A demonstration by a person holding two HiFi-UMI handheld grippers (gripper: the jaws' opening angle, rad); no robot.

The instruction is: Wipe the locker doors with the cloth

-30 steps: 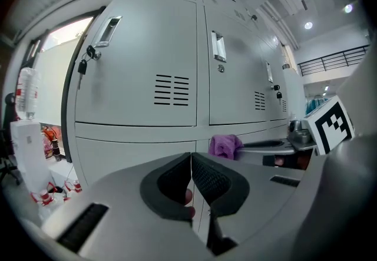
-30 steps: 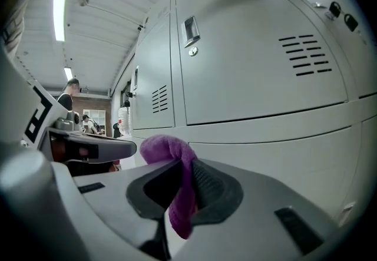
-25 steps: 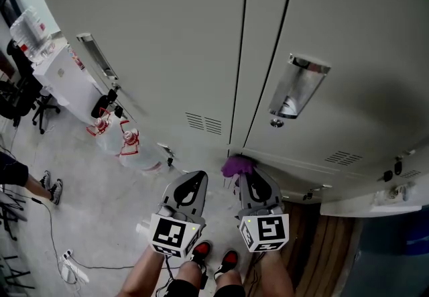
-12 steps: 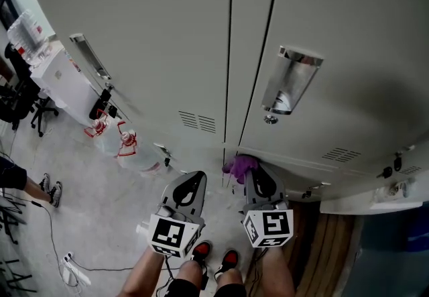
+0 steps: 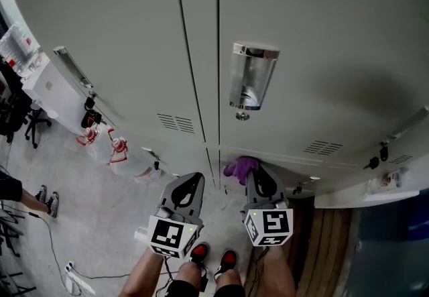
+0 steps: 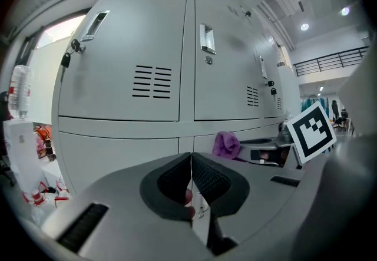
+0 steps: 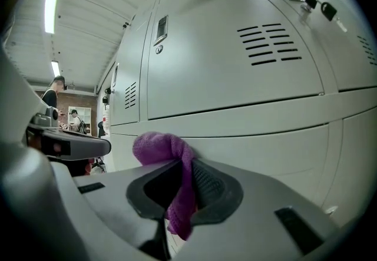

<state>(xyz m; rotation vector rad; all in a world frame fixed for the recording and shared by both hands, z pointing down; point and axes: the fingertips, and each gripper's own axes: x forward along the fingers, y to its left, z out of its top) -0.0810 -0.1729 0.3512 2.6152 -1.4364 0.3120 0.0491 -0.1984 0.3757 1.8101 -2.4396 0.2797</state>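
Two grippers. Right gripper point(image 5: 259, 180): jaws pinching purple cloth point(image 5: 240, 167), pressed on locker door point(image 5: 322, 41) straight below handle point(image 5: 251, 82), having slid there from lower left; wiping apparently underway. Left gripper point(image 5: 190, 188): jaws pressed together, empty, lower left of handle.

Your cloth point(image 5: 240, 167) is bright purple against the plain pale grey locker doors point(image 5: 120, 54), whose handle point(image 5: 251, 78) is shiny silver. Your left gripper point(image 5: 190, 180) and right gripper point(image 5: 255, 173) are light grey with dark grey ribbed pads point(image 6: 209, 178) inside the jaws, each bearing a cube point(image 5: 167, 236) patterned in black and white squares. Your shoes point(image 5: 200, 251) show red and black over the mottled grey floor point(image 5: 100, 222)
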